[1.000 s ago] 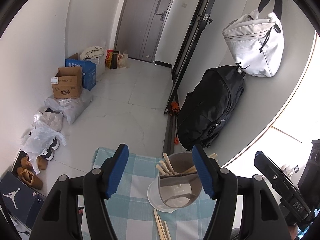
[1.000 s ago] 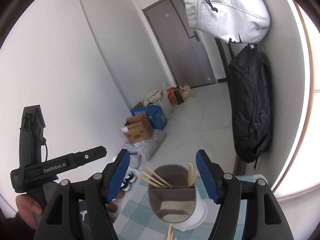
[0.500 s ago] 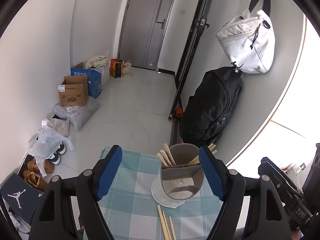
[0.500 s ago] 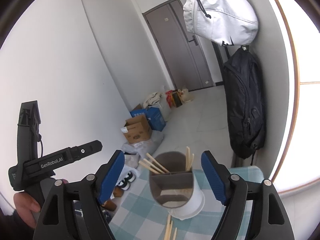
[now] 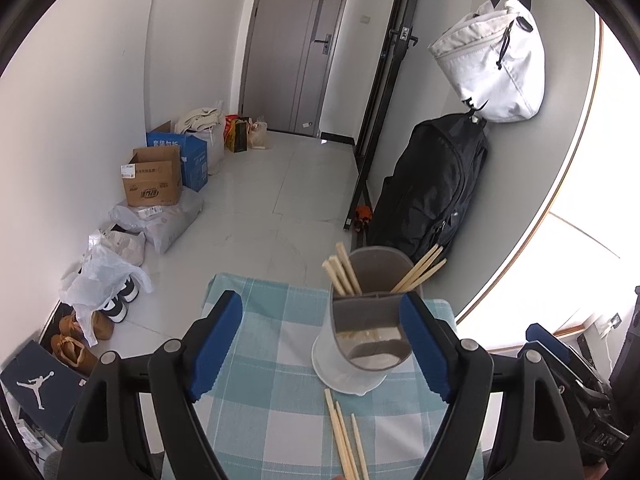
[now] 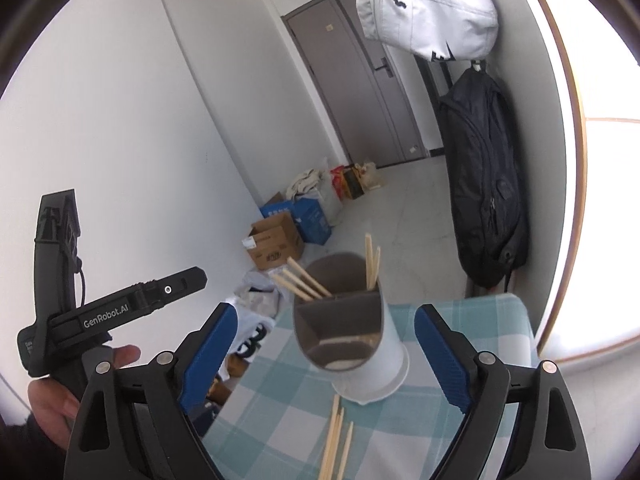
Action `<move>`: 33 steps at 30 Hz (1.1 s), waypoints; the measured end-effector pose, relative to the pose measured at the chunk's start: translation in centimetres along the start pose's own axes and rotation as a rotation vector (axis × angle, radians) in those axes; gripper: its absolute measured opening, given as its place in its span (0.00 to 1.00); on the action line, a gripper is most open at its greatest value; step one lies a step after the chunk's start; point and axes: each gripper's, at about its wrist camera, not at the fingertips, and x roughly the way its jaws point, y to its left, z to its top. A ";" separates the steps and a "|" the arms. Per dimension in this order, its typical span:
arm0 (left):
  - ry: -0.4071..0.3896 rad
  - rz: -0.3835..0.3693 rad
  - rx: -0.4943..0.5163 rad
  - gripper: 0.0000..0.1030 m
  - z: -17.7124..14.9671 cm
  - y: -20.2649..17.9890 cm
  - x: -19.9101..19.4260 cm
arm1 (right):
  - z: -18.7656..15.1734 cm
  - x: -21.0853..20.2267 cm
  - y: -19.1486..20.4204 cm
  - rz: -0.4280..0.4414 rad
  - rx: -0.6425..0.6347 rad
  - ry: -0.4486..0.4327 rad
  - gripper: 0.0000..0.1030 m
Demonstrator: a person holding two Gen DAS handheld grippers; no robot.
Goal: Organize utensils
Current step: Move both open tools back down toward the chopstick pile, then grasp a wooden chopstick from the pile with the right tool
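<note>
Checked tablecloth fronts tiled floor, boxes, grey door.

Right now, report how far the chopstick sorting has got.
Done: several chopsticks already stand in the holder, in its far compartments. In hand: nothing; the left hand-held gripper and right hand-held gripper have just been opening and are empty, with the holder seen between the jaws but not pressed. Left: three loose chopsticks lie on the checked cloth before the holder.
</note>
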 end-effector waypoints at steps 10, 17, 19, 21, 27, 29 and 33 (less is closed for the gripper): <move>0.082 0.009 -0.028 0.76 -4.4 1.7 3.0 | -4.8 2.5 -1.0 -0.075 -0.005 0.123 0.88; 0.161 0.006 -0.049 0.76 -6.7 3.1 5.1 | -8.1 5.8 -1.0 -0.096 -0.034 0.303 0.76; 0.165 0.009 -0.048 0.76 -7.1 3.4 5.3 | -8.7 6.6 -0.8 -0.096 -0.044 0.341 0.72; 0.177 0.020 -0.036 0.76 -7.5 3.7 5.7 | -9.4 7.5 -0.6 -0.093 -0.055 0.386 0.65; 0.228 0.000 -0.060 0.76 -8.0 4.6 6.2 | -11.1 10.1 0.1 -0.085 -0.078 0.495 0.54; 0.250 -0.010 -0.083 0.76 -8.0 5.0 6.2 | -11.6 11.0 0.2 -0.096 -0.090 0.531 0.46; 0.271 -0.020 -0.131 0.76 -8.0 6.0 6.3 | -12.4 12.9 0.2 -0.128 -0.114 0.600 0.36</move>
